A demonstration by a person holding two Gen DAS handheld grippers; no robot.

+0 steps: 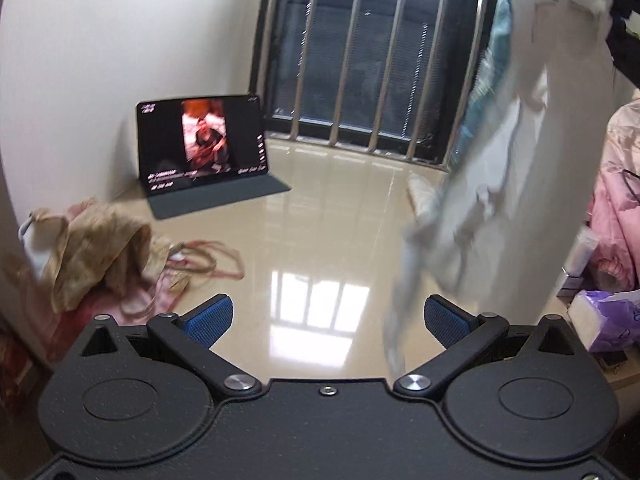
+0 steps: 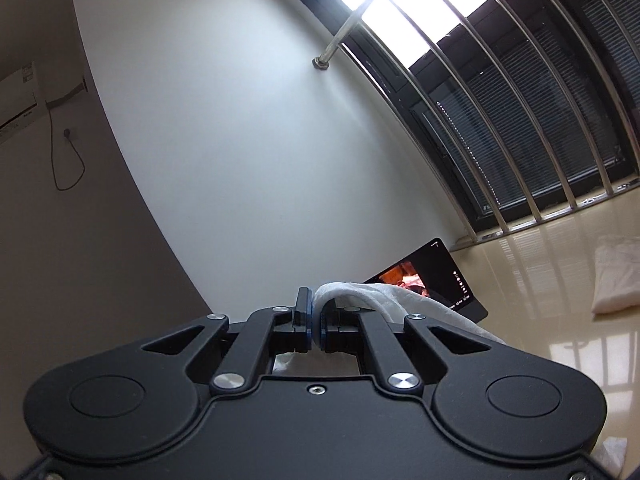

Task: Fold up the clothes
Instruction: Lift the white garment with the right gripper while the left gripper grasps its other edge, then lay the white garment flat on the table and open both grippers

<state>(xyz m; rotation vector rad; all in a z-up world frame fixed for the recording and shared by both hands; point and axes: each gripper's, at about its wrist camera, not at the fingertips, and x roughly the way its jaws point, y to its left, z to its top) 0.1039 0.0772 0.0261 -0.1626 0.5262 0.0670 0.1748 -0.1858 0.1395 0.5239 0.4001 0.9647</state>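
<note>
A white garment (image 1: 532,148) hangs in the air at the right of the left wrist view, blurred, its lower end trailing down past my left gripper's right finger. My left gripper (image 1: 328,320) stands open over the glossy beige surface (image 1: 320,216), nothing between its blue pads (image 1: 212,320). In the right wrist view my right gripper (image 2: 316,320) is shut on a fold of the white garment (image 2: 360,294), which drapes over its right side. The gripper is held high and points level at the wall.
A tablet (image 1: 202,146) (image 2: 432,276) plays a video against the wall. A heap of beige and pink clothes (image 1: 100,252) lies at the left. A folded white piece (image 2: 616,276) lies near the barred window (image 1: 360,52). A purple tissue pack (image 1: 604,320) and pink clothes (image 1: 616,220) are at right.
</note>
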